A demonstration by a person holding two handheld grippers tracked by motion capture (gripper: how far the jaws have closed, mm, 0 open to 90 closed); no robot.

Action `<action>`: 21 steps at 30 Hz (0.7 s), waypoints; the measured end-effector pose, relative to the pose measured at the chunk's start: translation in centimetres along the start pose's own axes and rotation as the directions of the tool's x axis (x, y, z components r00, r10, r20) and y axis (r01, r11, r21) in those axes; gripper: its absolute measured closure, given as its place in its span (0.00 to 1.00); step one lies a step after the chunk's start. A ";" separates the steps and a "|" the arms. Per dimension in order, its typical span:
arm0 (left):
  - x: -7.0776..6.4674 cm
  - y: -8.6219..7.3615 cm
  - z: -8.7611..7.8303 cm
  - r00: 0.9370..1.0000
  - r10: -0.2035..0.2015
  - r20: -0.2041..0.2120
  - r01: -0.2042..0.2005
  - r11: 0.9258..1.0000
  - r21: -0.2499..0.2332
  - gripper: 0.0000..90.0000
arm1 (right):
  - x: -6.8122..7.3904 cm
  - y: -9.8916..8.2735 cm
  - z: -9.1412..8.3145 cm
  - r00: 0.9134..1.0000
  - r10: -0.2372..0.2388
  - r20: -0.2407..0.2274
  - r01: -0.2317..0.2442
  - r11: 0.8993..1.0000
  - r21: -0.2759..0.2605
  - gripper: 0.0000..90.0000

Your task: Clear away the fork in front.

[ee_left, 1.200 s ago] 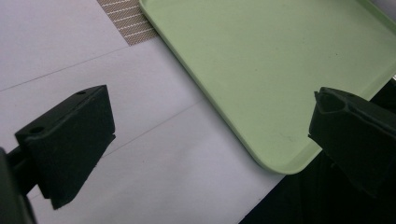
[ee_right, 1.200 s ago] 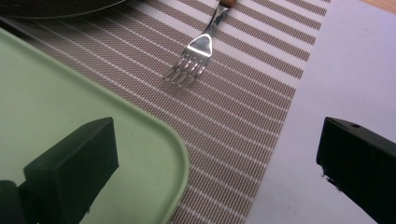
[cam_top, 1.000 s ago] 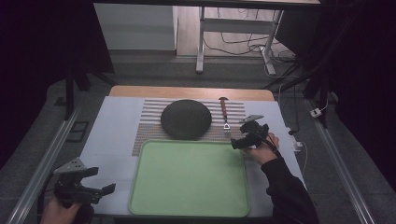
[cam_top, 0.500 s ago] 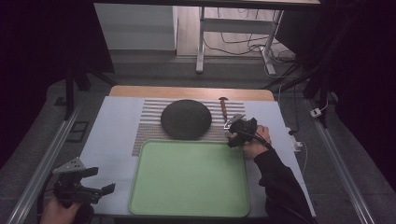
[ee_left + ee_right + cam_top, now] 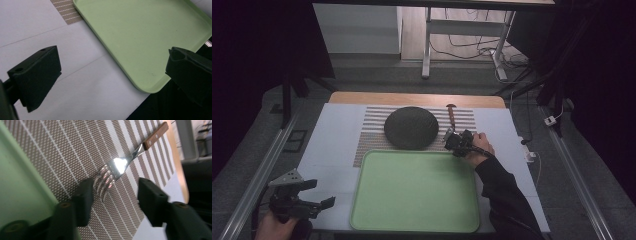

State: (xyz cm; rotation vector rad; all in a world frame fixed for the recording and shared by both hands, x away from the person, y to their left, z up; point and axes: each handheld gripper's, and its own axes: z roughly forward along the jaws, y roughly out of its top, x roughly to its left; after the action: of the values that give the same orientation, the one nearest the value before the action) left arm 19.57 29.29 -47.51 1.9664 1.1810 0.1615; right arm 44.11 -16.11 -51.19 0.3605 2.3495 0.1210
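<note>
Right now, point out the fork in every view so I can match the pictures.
High view: the fork lies right of centre on the striped placemat, handle pointing away, tines at the right gripper.
Left gripper view: not in this picture.
Right gripper view: the fork sits centre, tines between the open jaws, wooden handle toward the upper right.
Shared landmark: the green tray.

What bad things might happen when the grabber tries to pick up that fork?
The right gripper has just been closing, with only the tines of the fork between its jaws, and the pads do not press yet. Gripped that far from its wooden handle, the fork may tilt or slip out. It also lies flat on the striped placemat, so the jaws might skid over it. The green tray is close by, so one jaw could bump its rim.
</note>
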 end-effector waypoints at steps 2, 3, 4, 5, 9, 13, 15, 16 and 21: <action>0.0 0.0 0.0 1.000 0.000 0.000 0.000 1.000 0.000 0.00 | 0.4 0.1 0.2 0.998 -0.066 -0.008 0.066 0.998 -0.010 0.73; 0.0 0.0 0.0 1.000 0.000 0.000 0.000 1.000 0.000 0.00 | 0.9 0.2 0.2 0.995 -0.093 0.025 0.093 0.996 0.003 0.79; 0.0 0.0 0.0 1.000 0.000 0.000 0.000 1.000 0.000 0.00 | 1.2 0.2 0.3 0.993 -0.121 0.017 0.121 0.993 0.005 0.84; 0.0 0.0 0.0 1.000 0.001 0.000 -0.001 1.000 0.000 0.00 | 1.6 0.2 0.4 0.988 -0.146 0.049 0.146 0.989 0.010 0.90; 0.0 0.0 0.0 1.000 0.000 -0.001 0.000 1.000 -0.001 0.00 | 2.4 0.2 0.4 0.961 -0.242 0.131 0.240 0.970 0.033 0.99; 0.0 0.0 0.0 1.000 0.001 0.000 -0.001 1.000 0.000 0.00 | 1.9 0.0 -0.2 0.969 -0.208 0.134 0.207 0.978 0.018 1.00; 0.0 0.0 0.0 1.000 0.001 0.000 -0.001 1.000 0.000 0.00 | 1.5 0.0 -0.6 0.978 -0.180 0.102 0.182 0.983 -0.012 1.00; 0.0 0.0 0.0 1.000 0.001 0.000 -0.001 1.000 0.000 0.00 | 1.4 -0.1 -0.8 0.981 -0.165 0.099 0.167 0.986 -0.020 1.00; -0.1 0.0 0.1 1.000 0.000 -0.001 0.000 1.000 0.008 0.00 | 0.7 -0.3 -2.0 0.989 -0.112 0.096 0.119 0.991 -0.063 1.00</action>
State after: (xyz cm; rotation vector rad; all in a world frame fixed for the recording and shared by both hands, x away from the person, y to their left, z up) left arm 19.58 29.18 -47.52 1.9739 1.1837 0.1579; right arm 42.18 -16.14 -50.25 0.1918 2.2626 0.1260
